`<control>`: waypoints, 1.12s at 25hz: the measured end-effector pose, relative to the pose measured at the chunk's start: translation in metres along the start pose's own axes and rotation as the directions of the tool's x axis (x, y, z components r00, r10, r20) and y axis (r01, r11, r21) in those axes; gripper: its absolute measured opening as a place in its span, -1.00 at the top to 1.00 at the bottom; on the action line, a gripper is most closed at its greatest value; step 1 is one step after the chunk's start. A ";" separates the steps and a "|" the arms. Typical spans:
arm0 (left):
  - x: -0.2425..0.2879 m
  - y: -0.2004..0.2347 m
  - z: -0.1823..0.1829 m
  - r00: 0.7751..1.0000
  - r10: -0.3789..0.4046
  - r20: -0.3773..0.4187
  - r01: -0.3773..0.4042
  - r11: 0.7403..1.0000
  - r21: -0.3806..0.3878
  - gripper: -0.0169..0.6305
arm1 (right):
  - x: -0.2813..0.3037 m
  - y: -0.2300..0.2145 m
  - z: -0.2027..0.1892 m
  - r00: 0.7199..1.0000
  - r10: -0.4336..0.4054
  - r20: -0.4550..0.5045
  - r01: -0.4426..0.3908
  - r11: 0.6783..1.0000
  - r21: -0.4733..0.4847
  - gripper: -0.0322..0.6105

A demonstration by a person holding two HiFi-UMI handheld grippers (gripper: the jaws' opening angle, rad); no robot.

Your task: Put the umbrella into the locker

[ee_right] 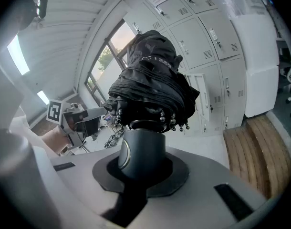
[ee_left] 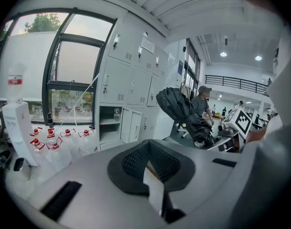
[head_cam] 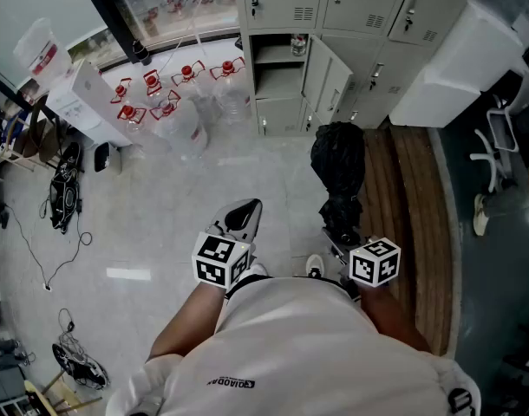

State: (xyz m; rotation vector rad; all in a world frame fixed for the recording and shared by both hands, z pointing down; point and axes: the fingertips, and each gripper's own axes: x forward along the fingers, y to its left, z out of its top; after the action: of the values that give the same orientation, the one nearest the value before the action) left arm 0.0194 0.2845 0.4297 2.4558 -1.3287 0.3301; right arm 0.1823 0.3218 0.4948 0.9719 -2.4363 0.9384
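A folded black umbrella [head_cam: 338, 159] stands up from my right gripper [head_cam: 338, 232], whose jaws are shut on its dark round handle [ee_right: 140, 154]. In the right gripper view the bundled canopy [ee_right: 152, 80] fills the middle. The grey lockers stand ahead; one low locker [head_cam: 280, 69] is open, its door [head_cam: 327, 81] swung out to the right, and a small item sits on its top shelf. My left gripper [head_cam: 240, 217] hangs over the floor left of the umbrella, its black pads [ee_left: 133, 161] closed to a point with nothing between them. The umbrella [ee_left: 176, 104] and open locker [ee_left: 109, 125] also show in the left gripper view.
Several clear water jugs with red caps [head_cam: 173, 102] stand on the floor left of the lockers. A wooden bench [head_cam: 412, 224] runs along the right. A white box [head_cam: 460, 68] leans by the lockers. Cables [head_cam: 65, 193] lie at far left. A person [ee_left: 202, 101] stands far off.
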 end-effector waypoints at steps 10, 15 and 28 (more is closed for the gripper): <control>0.001 0.001 0.003 1.000 -0.008 0.001 0.008 1.000 0.000 0.91 | 0.001 0.000 0.003 1.000 -0.006 -0.006 0.006 1.000 -0.006 0.64; 0.003 0.000 0.001 1.000 -0.012 -0.012 0.012 1.000 0.002 0.91 | 0.003 0.002 0.005 1.000 -0.004 -0.001 0.004 1.000 -0.016 0.64; -0.018 0.018 -0.011 0.999 -0.031 -0.022 0.031 1.000 -0.003 0.91 | 0.014 0.021 0.000 1.000 -0.022 -0.013 0.022 1.000 0.007 0.64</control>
State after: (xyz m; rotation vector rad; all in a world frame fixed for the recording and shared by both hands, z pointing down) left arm -0.0059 0.2941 0.4367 2.4605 -1.2796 0.3464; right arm 0.1579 0.3265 0.4925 0.9899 -2.4081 0.9431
